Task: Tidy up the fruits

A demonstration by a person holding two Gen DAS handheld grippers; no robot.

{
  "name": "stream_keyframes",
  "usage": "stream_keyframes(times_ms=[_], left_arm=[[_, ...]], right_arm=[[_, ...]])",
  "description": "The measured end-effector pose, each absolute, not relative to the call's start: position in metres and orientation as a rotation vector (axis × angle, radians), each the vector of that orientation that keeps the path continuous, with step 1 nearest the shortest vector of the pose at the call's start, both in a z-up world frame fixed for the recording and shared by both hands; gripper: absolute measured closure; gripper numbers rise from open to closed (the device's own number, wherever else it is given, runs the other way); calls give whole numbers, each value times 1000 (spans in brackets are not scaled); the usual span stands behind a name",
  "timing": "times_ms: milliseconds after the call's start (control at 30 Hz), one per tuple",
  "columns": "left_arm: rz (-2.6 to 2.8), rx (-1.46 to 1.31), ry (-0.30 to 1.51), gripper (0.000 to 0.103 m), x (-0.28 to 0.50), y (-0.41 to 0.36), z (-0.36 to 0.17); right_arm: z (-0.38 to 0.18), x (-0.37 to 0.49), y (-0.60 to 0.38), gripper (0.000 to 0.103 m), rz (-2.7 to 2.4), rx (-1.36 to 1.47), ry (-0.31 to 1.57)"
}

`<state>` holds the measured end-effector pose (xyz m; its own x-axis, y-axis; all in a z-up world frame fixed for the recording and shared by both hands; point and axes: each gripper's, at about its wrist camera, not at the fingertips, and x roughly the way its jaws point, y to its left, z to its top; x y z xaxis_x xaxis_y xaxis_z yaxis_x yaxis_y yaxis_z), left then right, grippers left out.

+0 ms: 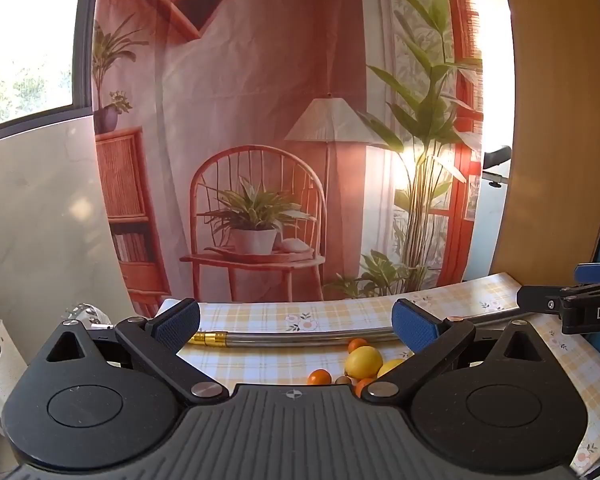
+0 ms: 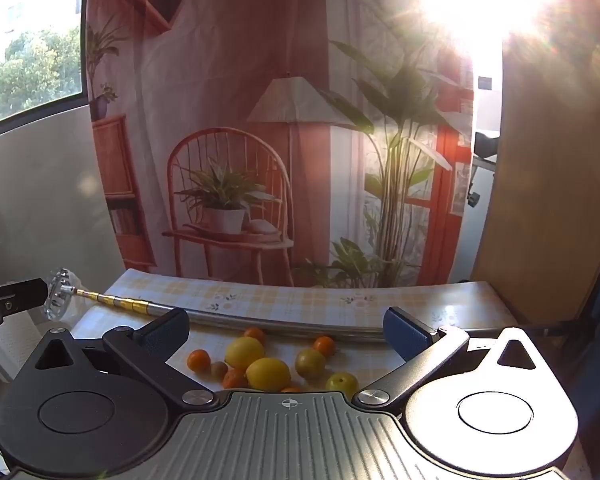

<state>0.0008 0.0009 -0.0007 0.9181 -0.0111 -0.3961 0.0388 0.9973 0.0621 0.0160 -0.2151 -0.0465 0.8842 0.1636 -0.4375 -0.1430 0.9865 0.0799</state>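
Observation:
A cluster of fruit lies on the yellow checked tablecloth (image 2: pixel 260 300). In the right wrist view I see two lemons (image 2: pixel 268 373), several small oranges (image 2: pixel 198 360), a greenish round fruit (image 2: pixel 310 363) and a small yellow-green one (image 2: pixel 342 382). The left wrist view shows a lemon (image 1: pixel 364 361) and small oranges (image 1: pixel 319 377) low between the fingers. My left gripper (image 1: pixel 296 322) is open above the near table, empty. My right gripper (image 2: pixel 286 330) is open too, hovering over the fruit without touching it.
A long metal rod with a gold end (image 2: pixel 220 314) lies across the table behind the fruit. A printed backdrop (image 1: pixel 260 120) hangs behind the table. A wooden panel (image 1: pixel 556 120) stands at the right. The other gripper's body (image 1: pixel 580 308) shows at the right edge.

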Motion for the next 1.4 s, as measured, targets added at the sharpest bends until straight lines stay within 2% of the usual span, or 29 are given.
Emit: stream_keyframes(times_ms=[1400], left_arm=[[-33,61,379,0,-5,0,-2]], right_arm=[[-49,16,-217,0,155,66,447]])
